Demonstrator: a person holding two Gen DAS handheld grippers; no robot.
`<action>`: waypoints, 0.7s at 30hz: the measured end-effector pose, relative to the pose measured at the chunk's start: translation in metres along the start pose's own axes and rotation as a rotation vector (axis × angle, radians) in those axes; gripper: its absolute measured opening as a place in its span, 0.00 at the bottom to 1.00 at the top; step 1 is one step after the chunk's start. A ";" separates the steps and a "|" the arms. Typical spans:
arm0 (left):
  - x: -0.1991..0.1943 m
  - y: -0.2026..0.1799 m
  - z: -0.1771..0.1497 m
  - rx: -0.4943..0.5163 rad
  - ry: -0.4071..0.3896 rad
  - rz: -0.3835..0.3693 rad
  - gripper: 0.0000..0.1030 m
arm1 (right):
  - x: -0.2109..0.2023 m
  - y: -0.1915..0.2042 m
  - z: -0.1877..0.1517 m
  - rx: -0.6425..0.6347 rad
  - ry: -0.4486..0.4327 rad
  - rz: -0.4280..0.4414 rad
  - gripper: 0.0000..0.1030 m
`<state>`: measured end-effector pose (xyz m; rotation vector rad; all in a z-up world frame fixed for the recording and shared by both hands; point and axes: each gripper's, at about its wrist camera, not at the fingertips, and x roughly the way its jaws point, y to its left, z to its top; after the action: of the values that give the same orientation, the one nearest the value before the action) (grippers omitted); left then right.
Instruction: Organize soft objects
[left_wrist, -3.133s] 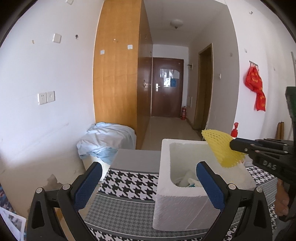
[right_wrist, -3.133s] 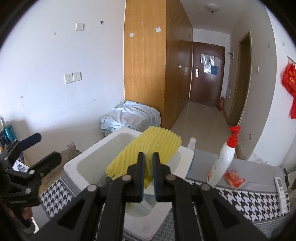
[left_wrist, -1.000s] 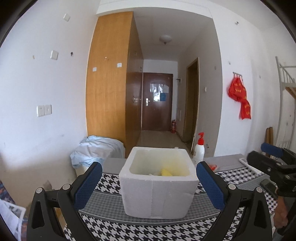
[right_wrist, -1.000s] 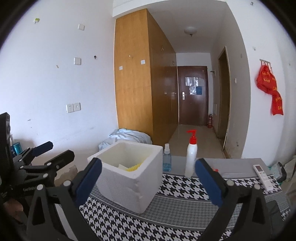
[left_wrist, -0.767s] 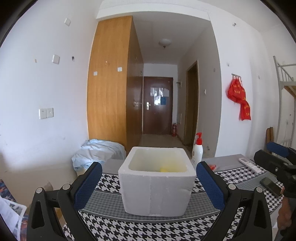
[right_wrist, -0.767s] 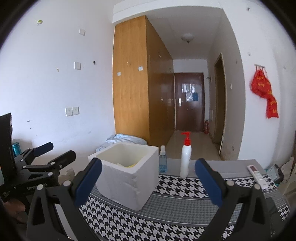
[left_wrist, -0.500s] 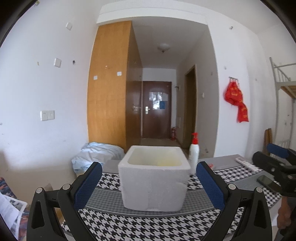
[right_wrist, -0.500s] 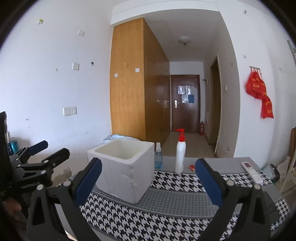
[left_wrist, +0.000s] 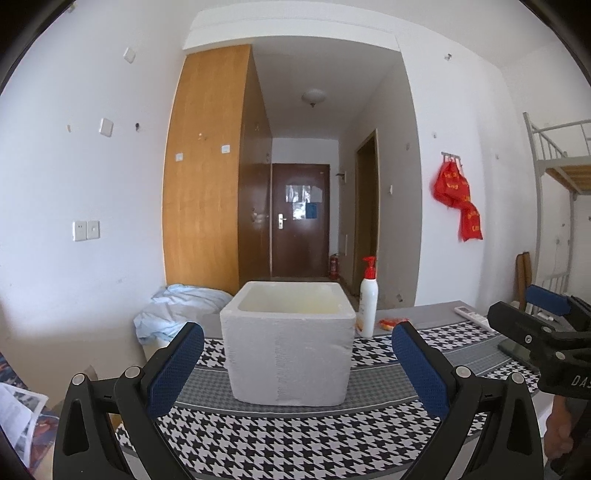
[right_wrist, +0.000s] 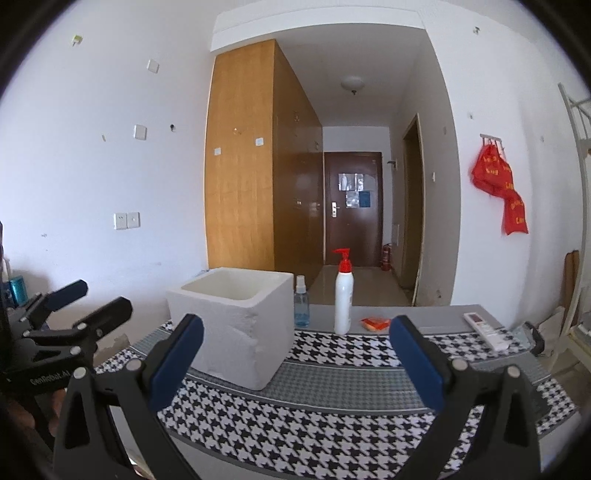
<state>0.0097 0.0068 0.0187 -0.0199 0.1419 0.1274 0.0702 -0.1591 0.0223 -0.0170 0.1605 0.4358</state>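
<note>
One foam box (left_wrist: 288, 354) sitting mid-frame; two bottles showing, pump bottle (right_wrist: 342, 299) and spray bottle (right_wrist: 301, 302); one remote (right_wrist: 487, 330) lying right; two grippers spread wide.

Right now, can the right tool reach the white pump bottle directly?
Probably yes. The right tool is open and empty, and only bare patterned cloth lies before the white pump bottle; the foam box stands off to the left.

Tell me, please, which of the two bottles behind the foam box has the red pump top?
The taller white plastic bottle; the shorter clear blue spray bottle beside it has a clear cap.
</note>
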 end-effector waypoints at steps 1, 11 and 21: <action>-0.001 -0.001 -0.001 -0.004 -0.006 0.004 0.99 | -0.002 -0.001 -0.002 0.001 -0.002 -0.006 0.99; -0.012 -0.014 -0.016 0.032 -0.034 -0.005 0.99 | -0.007 0.000 -0.020 0.010 0.012 -0.036 0.99; -0.015 -0.011 -0.026 0.015 -0.004 -0.013 0.99 | -0.007 0.005 -0.031 -0.006 0.036 -0.024 0.99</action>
<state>-0.0068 -0.0068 -0.0050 -0.0058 0.1387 0.1136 0.0570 -0.1594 -0.0074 -0.0325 0.1939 0.4117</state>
